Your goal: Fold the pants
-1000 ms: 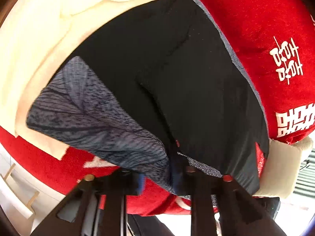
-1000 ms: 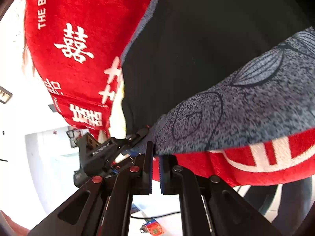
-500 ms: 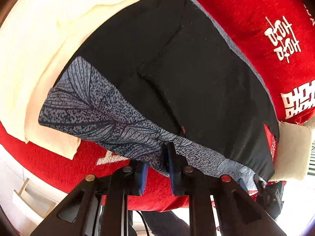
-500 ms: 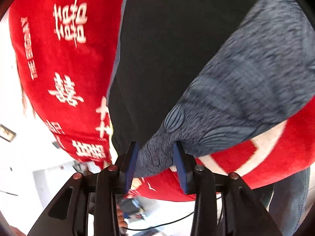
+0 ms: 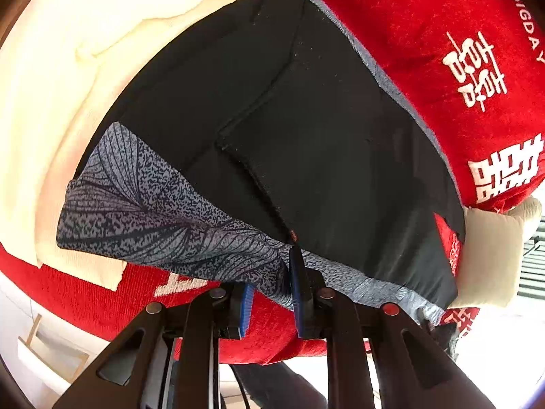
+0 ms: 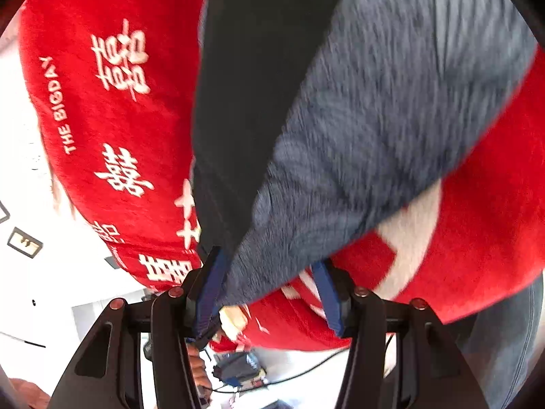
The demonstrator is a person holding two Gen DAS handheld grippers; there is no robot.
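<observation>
The pants (image 5: 306,143) are black with a grey leaf-print band (image 5: 163,218) along the near edge. They lie folded on a red blanket (image 5: 442,34). My left gripper (image 5: 270,293) is open, its blue pads on either side of the grey band's edge. In the right wrist view the pants (image 6: 259,68) and the grey band (image 6: 391,109) are blurred. My right gripper (image 6: 269,289) is open wide with the grey corner lying between the pads.
The red blanket with white characters (image 6: 119,58) covers the surface. A cream cloth (image 5: 85,51) lies at the far left and a cream cushion (image 5: 490,255) at the right edge. Floor and clutter (image 6: 238,364) show below the blanket's near edge.
Both grippers have opened and let go of the grey band, which was pinched a second ago. The band now rests on the blanket. The right gripper opened widest.
</observation>
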